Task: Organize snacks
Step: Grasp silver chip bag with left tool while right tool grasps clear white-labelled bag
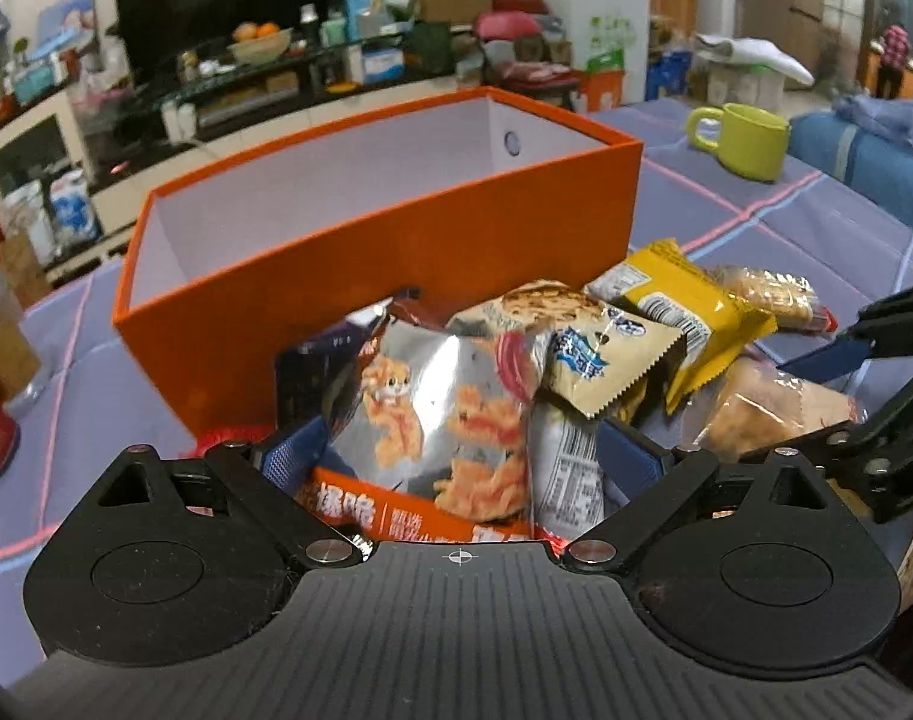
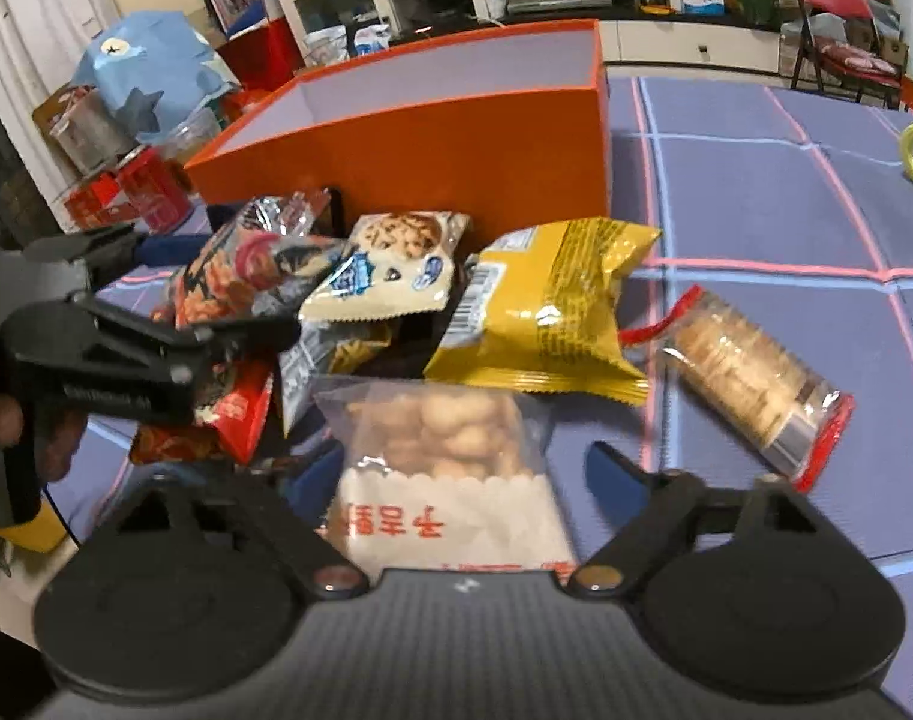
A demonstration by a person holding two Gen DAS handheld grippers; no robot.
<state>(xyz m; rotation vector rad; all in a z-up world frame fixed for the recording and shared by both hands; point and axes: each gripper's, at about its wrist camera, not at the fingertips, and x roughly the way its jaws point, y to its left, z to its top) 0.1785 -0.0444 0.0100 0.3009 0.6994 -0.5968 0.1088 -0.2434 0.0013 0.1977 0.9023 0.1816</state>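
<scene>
Left gripper gaping, straddling silver snack bag, not clamping. Right gripper gaping around peanut bag, long axis running along fingers. Orange box sitting straight ahead, nearer left.

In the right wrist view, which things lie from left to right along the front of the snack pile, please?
Left gripper → clear bag of peanuts → yellow packet → clear roll of crackers → bare purple tablecloth.

Black grippers, blue-padded jaws
</scene>
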